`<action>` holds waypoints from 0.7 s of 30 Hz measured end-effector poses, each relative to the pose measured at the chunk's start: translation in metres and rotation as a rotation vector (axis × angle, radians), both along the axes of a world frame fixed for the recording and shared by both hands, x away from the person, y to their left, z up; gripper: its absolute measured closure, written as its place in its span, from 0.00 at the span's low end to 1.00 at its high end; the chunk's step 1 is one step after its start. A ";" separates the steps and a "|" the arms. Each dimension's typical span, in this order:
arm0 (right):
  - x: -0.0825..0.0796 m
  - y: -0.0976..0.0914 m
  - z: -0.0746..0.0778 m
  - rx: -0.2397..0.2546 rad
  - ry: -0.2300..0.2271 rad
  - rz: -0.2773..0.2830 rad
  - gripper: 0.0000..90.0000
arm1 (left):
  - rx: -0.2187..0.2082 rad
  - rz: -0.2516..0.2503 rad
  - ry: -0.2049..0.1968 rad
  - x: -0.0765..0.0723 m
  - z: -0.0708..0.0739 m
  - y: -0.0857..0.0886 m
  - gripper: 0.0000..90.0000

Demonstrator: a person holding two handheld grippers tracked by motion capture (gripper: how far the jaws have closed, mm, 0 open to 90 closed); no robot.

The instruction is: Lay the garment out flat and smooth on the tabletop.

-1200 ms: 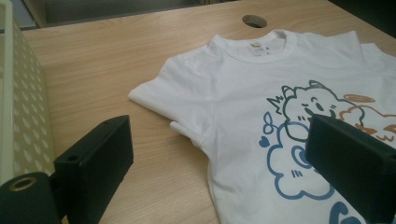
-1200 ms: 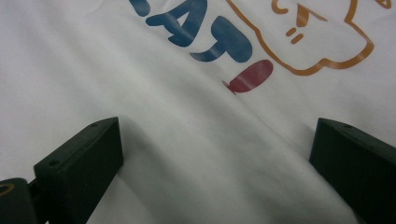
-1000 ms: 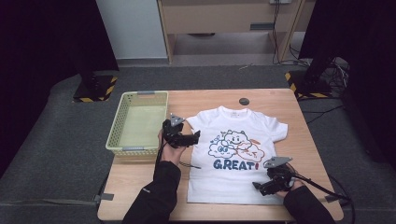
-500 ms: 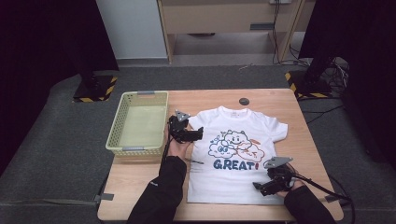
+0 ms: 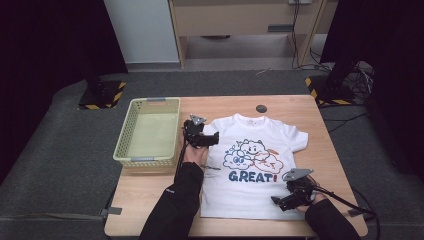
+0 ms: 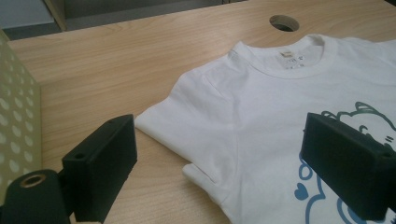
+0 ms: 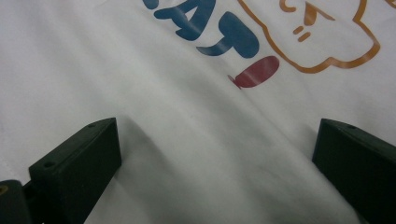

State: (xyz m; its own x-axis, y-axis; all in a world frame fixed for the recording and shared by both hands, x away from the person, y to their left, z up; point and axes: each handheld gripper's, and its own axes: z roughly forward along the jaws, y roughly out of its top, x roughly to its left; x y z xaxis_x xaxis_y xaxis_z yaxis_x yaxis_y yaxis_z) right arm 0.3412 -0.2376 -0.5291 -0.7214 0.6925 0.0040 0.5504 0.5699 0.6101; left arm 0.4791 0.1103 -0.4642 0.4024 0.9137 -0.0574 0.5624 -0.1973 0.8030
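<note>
On the light wooden table [image 5: 300, 107] in the high view, a small white cotton T-shirt with a cartoon print and the word GREAT [image 5: 252, 165] lies flat, chest up, collar toward the far edge. The left gripper [image 5: 204, 138] hovers at the shirt's left sleeve, jaws apart with nothing between them. The right gripper [image 5: 290, 196] sits at the near right hem, just over the cloth. A pale yellow-green perforated plastic basket [image 5: 131, 132], empty, stands just left of the shirt. A round dark cable hole [image 5: 261, 108] lies beyond the collar. Around the table there is grey carpet, black curtains at both sides, stands with yellow-black striped bases, and a wooden desk at the back.

In the left gripper view, the jaws stand wide, straddling the folded-under left sleeve [image 6: 187, 126]. My worry: closing here could catch only the top layer, or pinch both sleeve and body, so the fold drags askew. The basket wall [image 6: 18, 126] is close at the left, and a swing that way may knock it.

In the right gripper view, the jaws are spread wide over plain white fabric below the blue lettering [image 7: 205, 28], with a soft wrinkle between them. Nothing is gripped. If this side lifts late or pinches thin, the shirt would likely slide on the smooth wood and bunch up.
</note>
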 end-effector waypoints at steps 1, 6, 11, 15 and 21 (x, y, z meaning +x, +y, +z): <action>0.000 0.000 0.000 0.000 0.000 0.000 0.01 | 0.000 0.002 0.002 0.002 -0.001 -0.001 0.11; 0.000 0.000 0.000 0.000 0.000 0.001 0.01 | -0.004 0.013 -0.004 0.009 -0.004 0.000 0.12; 0.000 0.000 0.000 -0.002 0.002 0.004 0.01 | 0.003 0.026 0.014 0.014 -0.010 0.002 0.12; 0.000 0.000 0.000 -0.002 0.002 0.005 0.01 | -0.005 0.024 0.015 0.018 -0.015 0.001 0.13; 0.000 0.000 0.000 -0.004 0.002 0.009 0.01 | 0.003 0.022 0.034 0.025 -0.022 -0.002 0.15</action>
State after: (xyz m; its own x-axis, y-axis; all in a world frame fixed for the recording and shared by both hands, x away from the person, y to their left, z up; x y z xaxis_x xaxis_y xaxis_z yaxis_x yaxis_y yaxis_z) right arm 0.3411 -0.2377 -0.5291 -0.7275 0.6861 0.0026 0.5463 0.5770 0.6071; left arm 0.5039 0.1088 -0.4860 0.3803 0.9224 -0.0678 0.5933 -0.1870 0.7829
